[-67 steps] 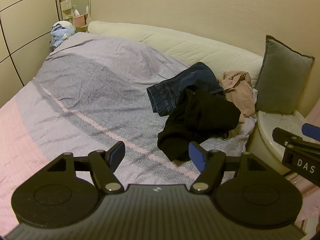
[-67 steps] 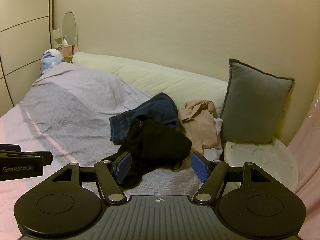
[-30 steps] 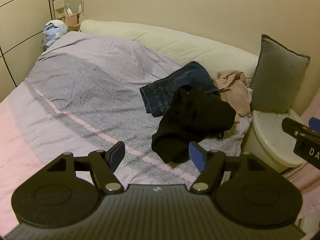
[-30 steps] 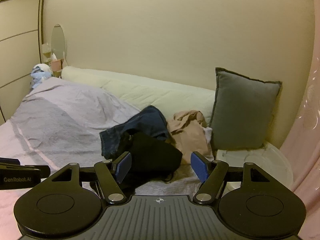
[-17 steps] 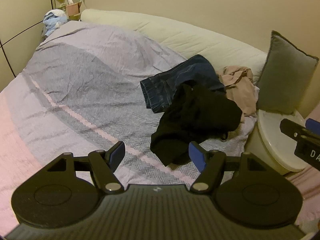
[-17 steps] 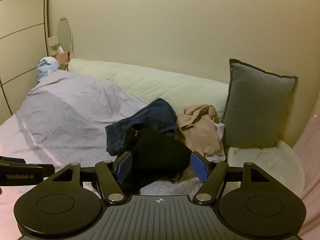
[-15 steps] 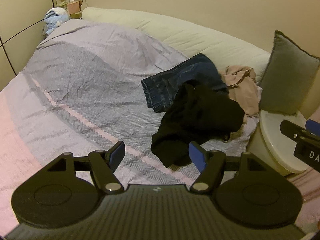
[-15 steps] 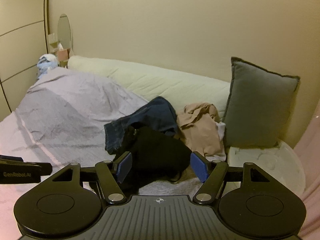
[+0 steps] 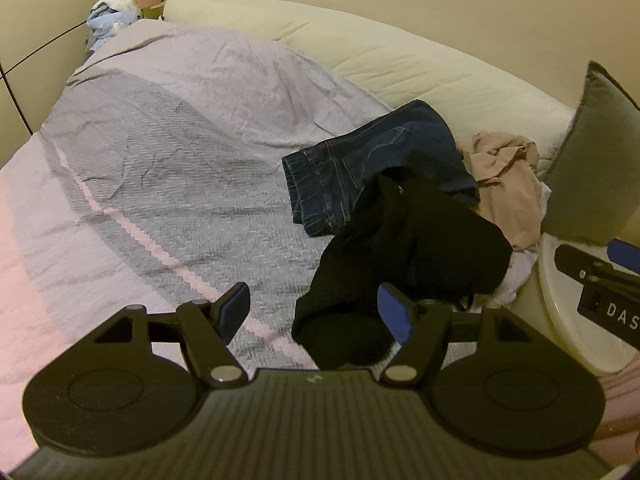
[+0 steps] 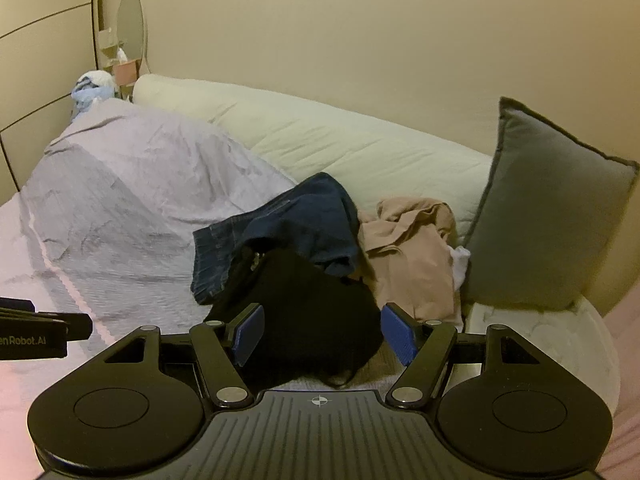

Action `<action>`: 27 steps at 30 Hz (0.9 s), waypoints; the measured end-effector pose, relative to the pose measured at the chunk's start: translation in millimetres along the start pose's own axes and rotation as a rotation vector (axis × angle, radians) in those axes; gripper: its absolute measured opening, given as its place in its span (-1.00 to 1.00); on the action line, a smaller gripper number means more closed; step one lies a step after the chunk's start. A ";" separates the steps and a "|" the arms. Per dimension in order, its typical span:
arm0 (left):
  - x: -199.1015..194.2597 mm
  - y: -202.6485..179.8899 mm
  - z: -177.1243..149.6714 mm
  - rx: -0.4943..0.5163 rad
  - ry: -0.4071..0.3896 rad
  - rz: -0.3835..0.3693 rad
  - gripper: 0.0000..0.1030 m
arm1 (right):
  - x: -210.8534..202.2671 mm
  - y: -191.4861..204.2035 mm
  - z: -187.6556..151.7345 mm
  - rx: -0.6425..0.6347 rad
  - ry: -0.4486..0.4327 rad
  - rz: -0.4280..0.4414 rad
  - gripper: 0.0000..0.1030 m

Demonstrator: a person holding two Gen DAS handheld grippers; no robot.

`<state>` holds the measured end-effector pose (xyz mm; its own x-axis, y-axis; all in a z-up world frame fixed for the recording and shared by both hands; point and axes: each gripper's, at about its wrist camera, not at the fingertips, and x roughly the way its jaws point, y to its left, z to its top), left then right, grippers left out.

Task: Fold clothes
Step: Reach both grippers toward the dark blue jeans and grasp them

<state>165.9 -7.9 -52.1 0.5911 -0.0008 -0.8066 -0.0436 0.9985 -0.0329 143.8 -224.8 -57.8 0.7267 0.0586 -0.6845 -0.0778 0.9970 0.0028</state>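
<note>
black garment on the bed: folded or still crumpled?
Crumpled. The black garment lies in an uneven heap, draped over the jeans, no flat layers or straight edges. Both grippers are open and not holding it.

dim warm light | soft shadows | fisheye edge warp, dark corners

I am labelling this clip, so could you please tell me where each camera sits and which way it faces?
Left wrist view: on the left gripper, looking across the bed at the black garment and jeans; its open fingers show, the right gripper at the right edge.
Right wrist view: on the right gripper, facing the grey cushion and wall; the left gripper at the left edge.
Both share the clothes pile.
</note>
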 end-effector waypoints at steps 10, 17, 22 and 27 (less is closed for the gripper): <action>47.6 -7.3 37.7 -0.027 0.026 0.014 0.30 | 56.7 -10.5 27.0 -0.120 -0.028 0.020 0.34; 88.3 -9.7 64.4 -0.048 0.057 0.020 0.30 | 112.7 -15.5 35.6 -0.275 -0.037 0.025 0.34; 118.6 -10.7 82.3 -0.060 0.083 0.019 0.30 | 154.5 -14.2 39.5 -0.363 -0.026 0.036 0.34; 150.7 -11.1 97.8 -0.075 0.118 0.020 0.30 | 195.9 -15.3 47.3 -0.411 0.013 0.058 0.34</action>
<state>334.2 -13.8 -115.5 0.4910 0.0084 -0.8711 -0.1168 0.9916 -0.0563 319.6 -226.1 -157.5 0.7046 0.1108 -0.7009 -0.3863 0.8884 -0.2479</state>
